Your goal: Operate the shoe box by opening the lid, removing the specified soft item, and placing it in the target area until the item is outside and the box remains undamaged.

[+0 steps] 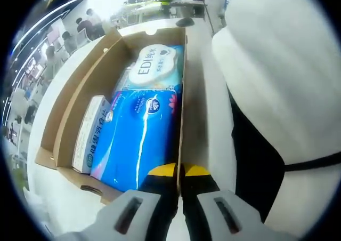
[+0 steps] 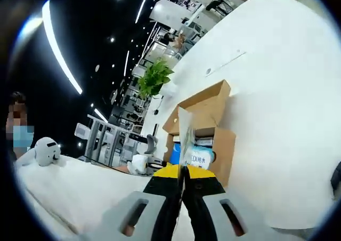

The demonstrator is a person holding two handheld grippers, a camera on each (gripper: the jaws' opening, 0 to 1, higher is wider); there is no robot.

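Left hand-held gripper (image 1: 180,173) seemingly pinching shoe box (image 1: 64,99) wall; blue pack (image 1: 141,139) inside.

White table (image 1: 205,91) under everything; it reads as a broad white surface in the right gripper view too. Person in a white top (image 1: 277,59) and dark trousers (image 1: 256,161) stands just beside the table edge. Background: green plant (image 2: 154,78), white plush toy (image 2: 47,150) at left, ceiling light strips (image 2: 58,49), people (image 1: 85,25) seated far off, blurred.
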